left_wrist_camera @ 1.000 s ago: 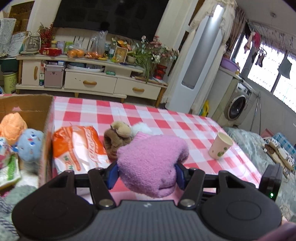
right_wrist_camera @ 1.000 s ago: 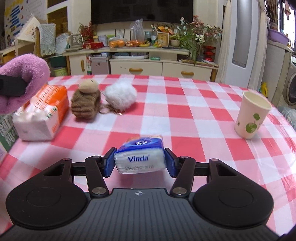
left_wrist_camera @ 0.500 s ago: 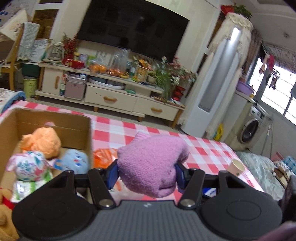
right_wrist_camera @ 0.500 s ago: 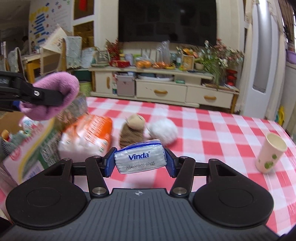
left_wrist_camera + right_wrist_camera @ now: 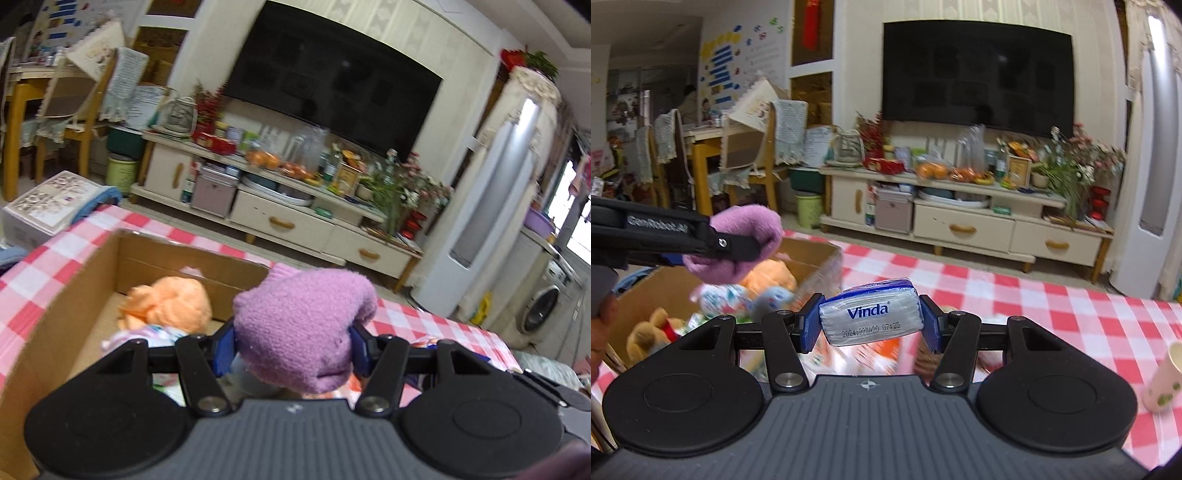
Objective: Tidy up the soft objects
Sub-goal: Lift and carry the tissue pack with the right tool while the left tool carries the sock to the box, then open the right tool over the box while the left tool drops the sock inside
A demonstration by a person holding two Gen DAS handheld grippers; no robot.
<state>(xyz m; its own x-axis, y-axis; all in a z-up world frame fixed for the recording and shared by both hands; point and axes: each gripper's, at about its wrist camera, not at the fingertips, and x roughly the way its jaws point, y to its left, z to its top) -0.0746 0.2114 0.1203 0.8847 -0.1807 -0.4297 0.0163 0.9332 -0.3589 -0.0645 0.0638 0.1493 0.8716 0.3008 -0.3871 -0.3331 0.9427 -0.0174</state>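
I see the tabletop [image 5: 1015,291] first, covered in a red and white checked cloth. On its left part stands an open cardboard box [image 5: 70,295], and this is the one container that matters here. Inside it I make out an orange soft toy [image 5: 173,302] against the far wall, a flowered soft bundle [image 5: 720,297] just in front of it, and a brown teddy bear [image 5: 652,332] nearer my side; what lies deeper in the box is blurred and I cannot tell.

My left tongs [image 5: 291,345] are clamped on a purple sock [image 5: 303,325], rolled into a fat wad that bulges well above the blue pads. In the right view the sock hangs in the air over the open box, touching nothing in it.

My right tongs [image 5: 870,323] are clamped on a small tissue pack [image 5: 870,314], white and blue with the brand printed across its face, held clear of the tabletop and just to the right of the box.

A paper cup [image 5: 1165,380] with green spots stands at the far right edge, well apart from the box.
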